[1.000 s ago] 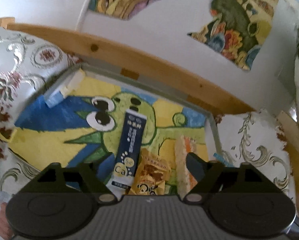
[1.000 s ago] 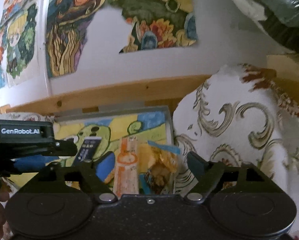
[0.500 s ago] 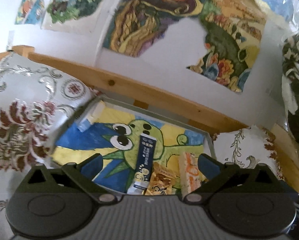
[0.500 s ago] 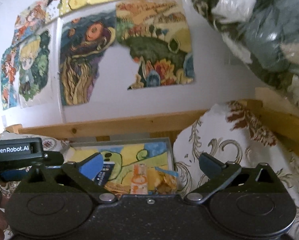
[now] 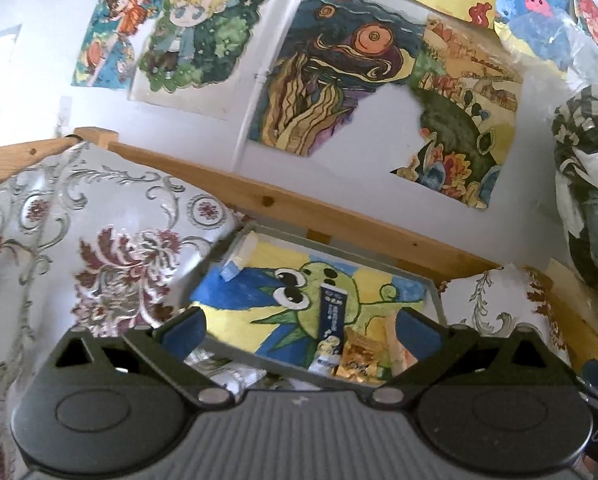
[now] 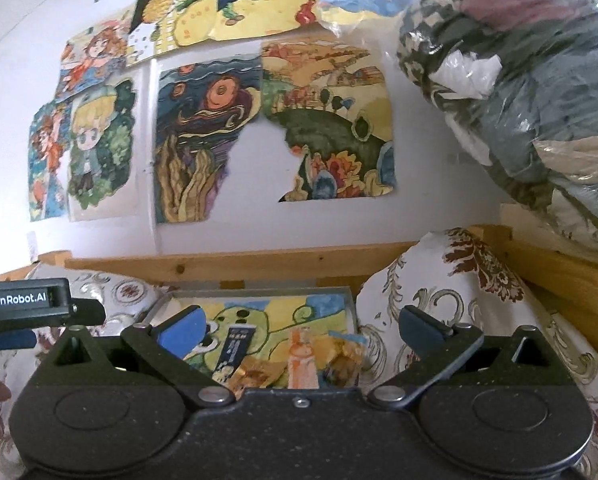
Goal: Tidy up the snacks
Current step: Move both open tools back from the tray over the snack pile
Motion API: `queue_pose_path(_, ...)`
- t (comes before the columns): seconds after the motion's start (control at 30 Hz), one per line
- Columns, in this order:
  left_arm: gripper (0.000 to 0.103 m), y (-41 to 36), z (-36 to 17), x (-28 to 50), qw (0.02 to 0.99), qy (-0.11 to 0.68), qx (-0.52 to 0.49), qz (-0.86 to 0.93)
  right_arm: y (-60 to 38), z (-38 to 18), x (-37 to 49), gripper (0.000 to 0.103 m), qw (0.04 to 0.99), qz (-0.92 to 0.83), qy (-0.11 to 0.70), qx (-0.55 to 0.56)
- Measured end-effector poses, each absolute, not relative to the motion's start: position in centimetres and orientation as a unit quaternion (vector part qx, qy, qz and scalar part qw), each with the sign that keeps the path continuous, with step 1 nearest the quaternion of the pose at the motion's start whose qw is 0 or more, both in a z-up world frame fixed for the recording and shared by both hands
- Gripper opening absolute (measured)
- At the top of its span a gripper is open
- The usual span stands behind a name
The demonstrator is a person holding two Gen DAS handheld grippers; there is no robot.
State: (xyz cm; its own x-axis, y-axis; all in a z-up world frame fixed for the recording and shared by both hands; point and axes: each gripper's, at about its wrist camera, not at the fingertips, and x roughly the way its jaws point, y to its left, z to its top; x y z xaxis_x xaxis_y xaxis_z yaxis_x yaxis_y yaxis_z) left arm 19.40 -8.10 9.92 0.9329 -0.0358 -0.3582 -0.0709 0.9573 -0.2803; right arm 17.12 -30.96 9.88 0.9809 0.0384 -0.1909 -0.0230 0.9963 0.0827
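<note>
Both tongs, left (image 5: 301, 326) and right (image 6: 299, 326), wide, empty; dark blue snack stick (image 5: 331, 318) lies lengthwise, pointing away, in tray (image 5: 435, 286).

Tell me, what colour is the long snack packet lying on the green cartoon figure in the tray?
Dark navy blue packet with white print, clearest in the left wrist view.

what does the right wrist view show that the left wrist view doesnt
Only the right wrist view shows the blue-edged snack bag at the tray's right end, the other gripper's GenRobot.AI label, and all of the orange packet. Only the left wrist view shows the small white and blue item in the tray's far left corner. Both show the painted tray, the dark blue packet and the gold packet.
</note>
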Motion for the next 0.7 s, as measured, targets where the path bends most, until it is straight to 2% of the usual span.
queue_pose_path(0.7,0.103,-3.8,6.6,10.7,0.975,0.177,-0.132,0.029,-27.2,6.3,7.9,0.102,0.992,0.009,0.120,0.024)
